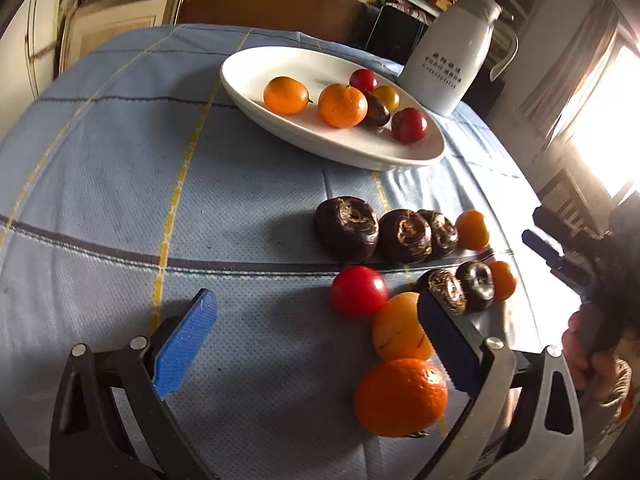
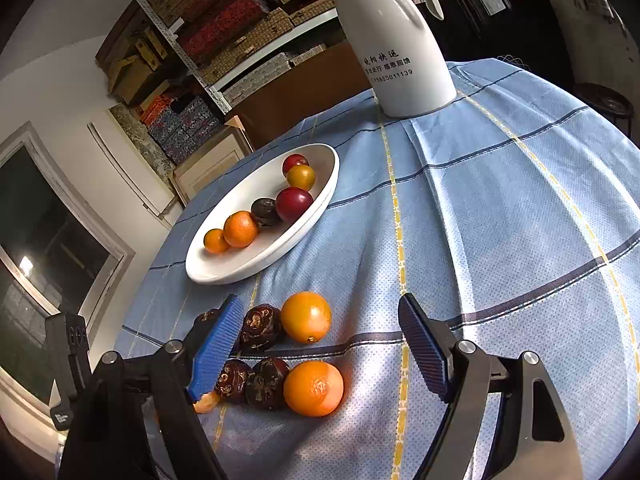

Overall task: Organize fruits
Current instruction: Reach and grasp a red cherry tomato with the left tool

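A white oval dish (image 1: 248,80) (image 2: 256,266) holds several fruits: a tangerine (image 1: 343,105), small orange, red and yellow fruits, and one dark chestnut-like fruit (image 2: 265,211). More lie loose on the blue checked cloth: dark fruits (image 1: 346,228), a red one (image 1: 358,290), a yellow-orange one (image 1: 400,328) and a tangerine (image 1: 401,397). My left gripper (image 1: 315,296) is open above the cloth, its right finger (image 1: 444,344) beside the yellow-orange fruit. My right gripper (image 2: 320,300) is open over two orange fruits (image 2: 306,317) (image 2: 313,388) and the dark fruits (image 2: 260,327), its pads clear of them.
A tall white jug (image 1: 452,60) (image 2: 394,40) stands at the table's far side behind the dish. The round table's edge drops off close to the loose fruit. A hand (image 1: 588,348) holds the right gripper at the frame's right edge. Shelves of boxes line the wall.
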Tool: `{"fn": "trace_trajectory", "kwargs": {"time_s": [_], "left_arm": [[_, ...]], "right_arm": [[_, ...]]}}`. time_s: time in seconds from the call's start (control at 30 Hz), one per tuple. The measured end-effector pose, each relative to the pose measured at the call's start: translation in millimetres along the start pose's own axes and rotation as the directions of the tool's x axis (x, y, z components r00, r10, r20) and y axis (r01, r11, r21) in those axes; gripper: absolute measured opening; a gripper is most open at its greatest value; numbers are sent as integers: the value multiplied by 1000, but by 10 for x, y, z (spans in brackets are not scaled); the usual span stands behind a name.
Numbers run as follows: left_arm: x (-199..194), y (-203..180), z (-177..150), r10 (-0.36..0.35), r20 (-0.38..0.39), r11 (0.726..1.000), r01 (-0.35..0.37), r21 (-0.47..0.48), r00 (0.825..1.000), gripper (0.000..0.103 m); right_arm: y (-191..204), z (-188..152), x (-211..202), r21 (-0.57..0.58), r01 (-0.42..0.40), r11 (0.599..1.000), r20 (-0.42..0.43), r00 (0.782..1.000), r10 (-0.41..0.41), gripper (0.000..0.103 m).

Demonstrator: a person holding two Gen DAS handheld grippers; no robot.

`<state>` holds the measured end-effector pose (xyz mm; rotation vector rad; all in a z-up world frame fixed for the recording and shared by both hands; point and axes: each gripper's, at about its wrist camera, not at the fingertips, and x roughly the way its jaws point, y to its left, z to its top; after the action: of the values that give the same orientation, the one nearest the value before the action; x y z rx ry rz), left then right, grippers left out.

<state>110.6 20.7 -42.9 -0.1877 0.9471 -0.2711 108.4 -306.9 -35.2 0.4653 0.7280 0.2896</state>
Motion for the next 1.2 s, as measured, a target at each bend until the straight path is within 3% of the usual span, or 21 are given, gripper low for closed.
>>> {"fn": "trace_trajectory", "kwargs": {"time_s": [0.1,0.2,0.27,0.37,0.43,0.57,0.7,0.77,0.9,1.13,1.2], "left_arm": [[4,47,21,10,-2,1000,-10,-12,1000,98],[-57,165,37,182,38,983,-181,-24,983,99],[-134,313,60,213,51,974,-208,-90,976,99],[-196,573,53,167,42,965,-155,-211,985,98],[-240,606,44,120,62,967,-102,-234,991,98],[-212,431,49,114,68,982,-102,-158,991,98],[-161,253,33,227,77,973,-222,-59,971,98],[-154,253,37,253,80,967,-250,-42,964,89],[-150,200,44,244,99,969,-246,8,965,77],[-20,-45,53,247,104,954,-261,146,963,72],[28,-78,65,225,90,956,-238,171,970,63]], "right_arm": [[1,1,5,-4,1,1000,0,1000,-1,81],[0,-2,5,-1,1,1000,0,1000,-1,81],[-11,-1,3,6,-2,1000,1,1000,2,81],[-7,0,2,9,-8,1000,3,1000,8,81],[-9,-5,0,5,-10,1000,3,1000,10,81],[-5,-9,1,0,-9,1000,1,1000,9,81],[-2,-10,1,-1,-9,1000,1,1000,9,81],[13,-16,1,-7,-8,1000,-1,1000,8,81],[39,-33,8,-23,-6,1000,-5,1000,6,81],[60,-38,15,-34,-2,999,-13,1000,2,81],[74,-43,22,-43,1,999,-15,1000,-2,81]]}}
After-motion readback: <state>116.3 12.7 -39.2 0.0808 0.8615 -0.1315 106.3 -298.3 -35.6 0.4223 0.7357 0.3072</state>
